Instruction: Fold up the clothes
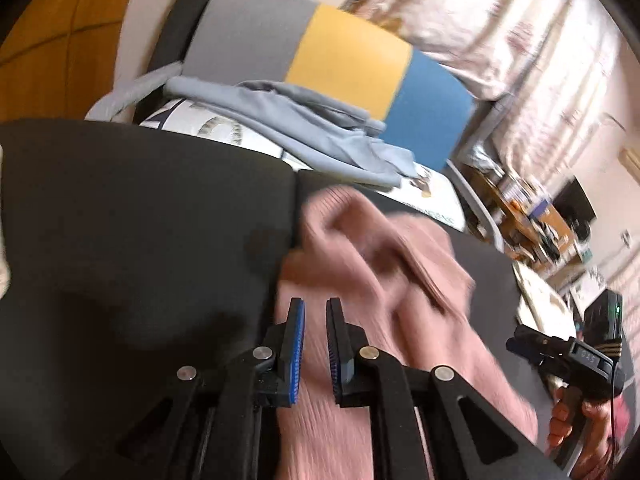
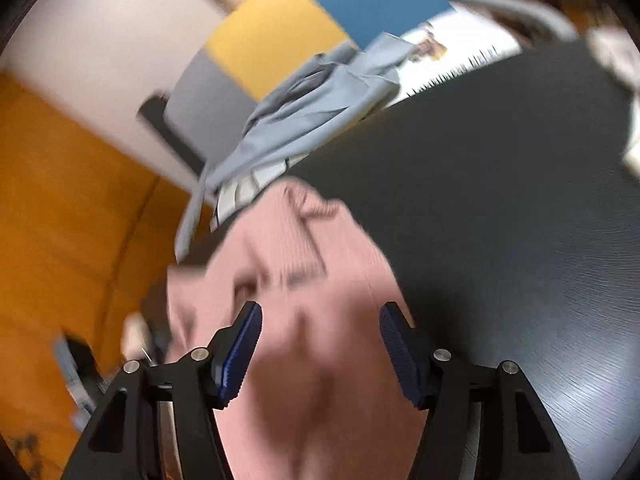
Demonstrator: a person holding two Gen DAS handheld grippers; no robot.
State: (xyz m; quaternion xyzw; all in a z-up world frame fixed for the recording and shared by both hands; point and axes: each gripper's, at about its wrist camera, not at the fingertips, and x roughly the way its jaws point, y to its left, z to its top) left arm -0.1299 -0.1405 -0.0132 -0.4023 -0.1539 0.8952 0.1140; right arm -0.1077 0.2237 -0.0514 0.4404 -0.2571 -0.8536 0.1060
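The black table (image 2: 520, 240) spreads beyond both sets of fingers. The pink garment (image 2: 304, 320) lies rumpled on it, under them. The right gripper (image 2: 320, 344) gapes wide; the left gripper (image 1: 315, 344) stands narrowly parted, gripping nothing. Bunched layers risk a crooked fold.

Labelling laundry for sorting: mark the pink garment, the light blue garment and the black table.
pink garment (image 1: 400, 248), left wrist view, on its bunched middle folds.
light blue garment (image 2: 304, 108), right wrist view, on its crumpled centre.
black table (image 2: 500, 200), right wrist view, on bare tabletop.
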